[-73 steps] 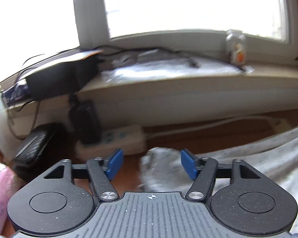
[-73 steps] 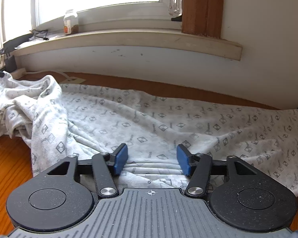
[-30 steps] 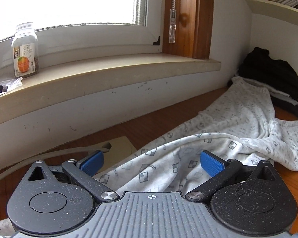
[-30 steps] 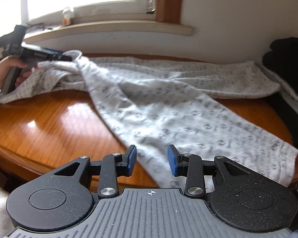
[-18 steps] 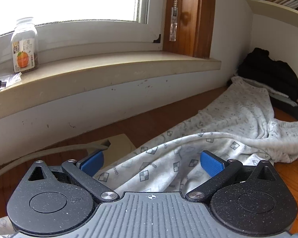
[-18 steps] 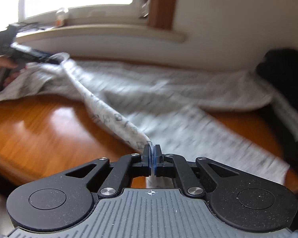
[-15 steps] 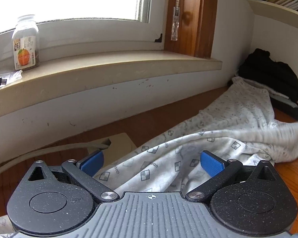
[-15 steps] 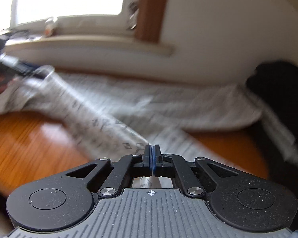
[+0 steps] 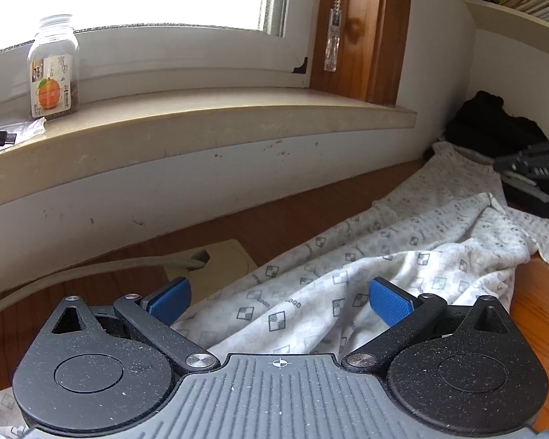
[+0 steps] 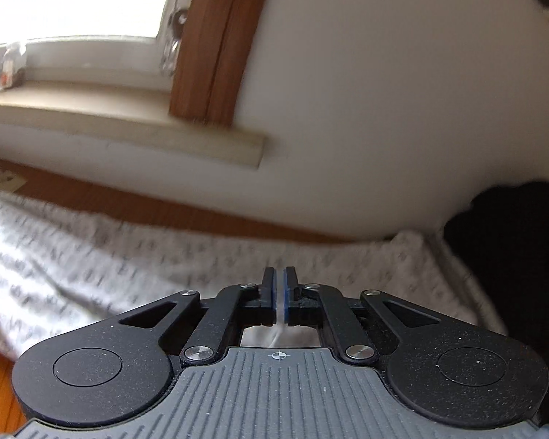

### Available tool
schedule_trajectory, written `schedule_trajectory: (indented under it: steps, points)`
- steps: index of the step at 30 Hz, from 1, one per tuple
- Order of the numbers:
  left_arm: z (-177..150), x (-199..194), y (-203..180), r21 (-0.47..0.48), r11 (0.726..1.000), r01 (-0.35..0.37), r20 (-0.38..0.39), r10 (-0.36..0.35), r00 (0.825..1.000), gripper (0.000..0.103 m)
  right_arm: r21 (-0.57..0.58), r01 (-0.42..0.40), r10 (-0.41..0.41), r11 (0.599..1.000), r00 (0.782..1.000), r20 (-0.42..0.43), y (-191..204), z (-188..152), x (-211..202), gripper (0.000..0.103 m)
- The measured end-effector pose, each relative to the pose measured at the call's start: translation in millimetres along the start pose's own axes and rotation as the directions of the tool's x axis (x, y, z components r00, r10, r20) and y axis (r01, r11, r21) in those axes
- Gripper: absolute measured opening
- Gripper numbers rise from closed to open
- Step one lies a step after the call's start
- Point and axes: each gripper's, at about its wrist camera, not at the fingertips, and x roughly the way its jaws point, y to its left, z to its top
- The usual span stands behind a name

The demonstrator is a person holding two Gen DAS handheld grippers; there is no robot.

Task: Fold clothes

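Observation:
A white garment (image 9: 402,241) with a grey square print lies crumpled on the wooden table (image 9: 538,303) and stretches toward the back right corner. My left gripper (image 9: 280,300) is open wide, and a bunched fold of the garment lies between its blue pads (image 9: 389,301). In the right wrist view, the right gripper (image 10: 279,292) is shut with a thin strip of the white garment (image 10: 91,256) pinched between its pads. It is held above the cloth near the wall. From the left wrist view, the right gripper (image 9: 530,162) shows as a dark, blurred shape at the far right.
A pile of black clothes (image 9: 494,124) sits in the back right corner (image 10: 512,237). A glass jar (image 9: 53,69) stands on the window sill (image 9: 201,117). A grey cable (image 9: 91,267) and a beige card (image 9: 223,259) lie on the table by the wall.
The right gripper closed on the garment's near edge and carried it toward the wall and the black pile. It now appears at the right edge of the left wrist view. The left gripper stayed put.

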Motion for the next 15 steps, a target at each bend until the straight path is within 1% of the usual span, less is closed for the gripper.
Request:
schedule_trajectory:
  steps: [1,2,7,11,13,15]
  points:
    - [0,0,0,0.002,1.000,-0.001,-0.001,0.001,1.000,0.103,0.010,-0.011,0.011,1.000,1.000,-0.010,-1,-7,-5,0.008]
    - [0,0,0,0.004,1.000,-0.001,-0.003,0.001,1.000,0.103,0.019,-0.020,0.021,1.000,1.000,-0.021,-1,-15,-10,0.009]
    - [0,1,-2,0.012,1.000,-0.006,-0.005,0.006,1.000,0.103,0.076,-0.041,0.047,0.996,0.995,-0.088,-2,-54,-31,0.028]
    - [-1,1,-2,0.012,1.000,-0.007,-0.006,0.007,1.000,0.103,0.124,-0.055,0.070,0.991,0.991,-0.116,-1,-84,-47,0.031]
    - [-1,2,-1,0.010,1.000,-0.007,-0.008,0.007,1.000,0.103,0.143,-0.067,0.083,0.987,0.990,-0.116,0,-96,-58,0.035]
    - [-1,2,0,0.007,1.000,-0.006,-0.012,0.006,1.000,0.103,0.159,-0.076,0.095,0.984,0.989,-0.114,1,-104,-68,0.037]
